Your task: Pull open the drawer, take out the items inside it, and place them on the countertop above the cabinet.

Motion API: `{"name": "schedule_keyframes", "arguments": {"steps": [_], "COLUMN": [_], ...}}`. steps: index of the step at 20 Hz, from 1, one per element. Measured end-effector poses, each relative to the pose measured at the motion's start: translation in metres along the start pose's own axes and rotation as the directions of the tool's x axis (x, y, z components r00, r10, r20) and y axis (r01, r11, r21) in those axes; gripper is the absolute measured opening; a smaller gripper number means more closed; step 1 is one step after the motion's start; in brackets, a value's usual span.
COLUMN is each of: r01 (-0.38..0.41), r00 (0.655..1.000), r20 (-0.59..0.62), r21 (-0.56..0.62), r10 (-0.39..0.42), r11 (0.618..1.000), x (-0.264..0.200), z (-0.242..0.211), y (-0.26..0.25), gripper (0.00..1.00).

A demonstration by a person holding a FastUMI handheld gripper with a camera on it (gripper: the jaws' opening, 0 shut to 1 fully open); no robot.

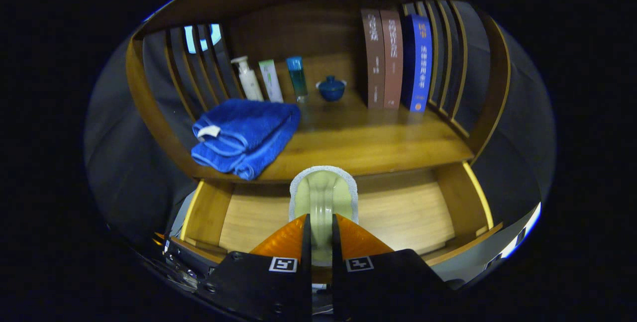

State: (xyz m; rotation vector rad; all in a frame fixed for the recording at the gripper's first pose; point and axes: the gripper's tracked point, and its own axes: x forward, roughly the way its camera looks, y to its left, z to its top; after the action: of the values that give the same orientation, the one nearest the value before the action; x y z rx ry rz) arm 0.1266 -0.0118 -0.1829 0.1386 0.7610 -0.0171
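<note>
Gripper (321,232) nearest, fingers (286,240) closed narrow on a pale greenish object (323,197) with a speckled grey-white rim, both fingers pressing its lower sides; what the object is exactly I cannot tell, looks like a brush or scrubber seen end-on. It sits held above the open drawer (398,207), roughly over the drawer's middle. Drawer pulled out, light wood floor visible on both sides of the held object, side walls showing at left and right. Just beyond the drawer is the countertop (378,143) of the cabinet, wooden. Folded blue towel (246,135) lies at the countertop's front left corner, overhanging the front edge a little, white tag on its left side. Further back, along the rear left: white bottle (247,79), white-green tube (270,80), teal bottle (297,77), all upright in a row, close together. Small blue lidded cup (331,88) near rear centre. Rear right: three upright books (395,58), two brown, one blue, touching each other, next to the slatted side.
</note>
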Motion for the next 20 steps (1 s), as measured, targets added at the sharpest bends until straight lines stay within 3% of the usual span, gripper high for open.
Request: {"name": "schedule_keyframes", "arguments": {"steps": [4,9,15,19,20], "r01": [-0.005,-0.005,0.038,0.050,0.047], "r00": [0.999,1.000,0.981,0.972,0.971], "r20": [0.032,-0.027,-0.186,-0.226,-0.232], "r21": [0.004,0.025,-0.040,-0.035,-0.026], "r10": [0.004,0.006,-0.044,-0.057,-0.052], "r11": [1.000,1.000,0.998,0.998,0.999], "x": [0.024,0.076,0.134,0.156,0.158], "z": [0.051,0.093,0.104,0.109,0.110], "y": [0.002,0.004,-0.006,-0.009,-0.008], "gripper": [0.21,0.21,0.21,0.20,0.24]}}
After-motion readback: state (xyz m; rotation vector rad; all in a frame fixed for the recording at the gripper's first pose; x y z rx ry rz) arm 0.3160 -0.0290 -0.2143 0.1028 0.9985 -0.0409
